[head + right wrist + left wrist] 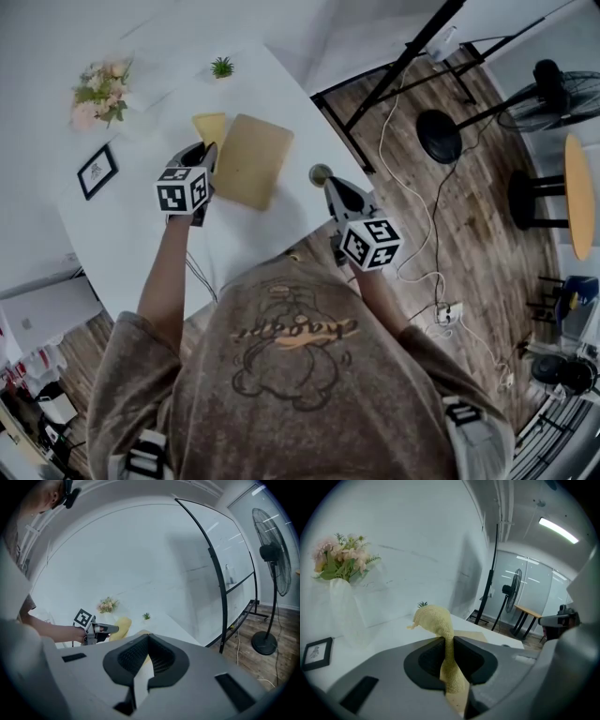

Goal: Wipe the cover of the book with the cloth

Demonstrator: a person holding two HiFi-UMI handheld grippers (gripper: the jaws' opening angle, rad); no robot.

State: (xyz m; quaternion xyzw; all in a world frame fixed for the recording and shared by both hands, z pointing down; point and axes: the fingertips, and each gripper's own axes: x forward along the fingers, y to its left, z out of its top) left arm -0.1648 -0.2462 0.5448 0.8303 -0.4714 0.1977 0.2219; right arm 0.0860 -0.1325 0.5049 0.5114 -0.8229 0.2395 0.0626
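We see a white table (pixel 141 244) with a rounded edge. A tan book (pixel 251 159) lies flat near its middle. Toward the far side stand a bunch of pink flowers (pixel 98 94) and a tiny green potted plant (pixel 222 67) — well apart. A black picture frame (pixel 97 171) sits at the left, and a small round object (pixel 321 172) rests just beside the book, near the right edge.

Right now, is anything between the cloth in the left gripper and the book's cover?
Nothing visible does. The left gripper, shut on the cloth, sits right beside the book, whose cover is bare; the right gripper hovers past its other edge.
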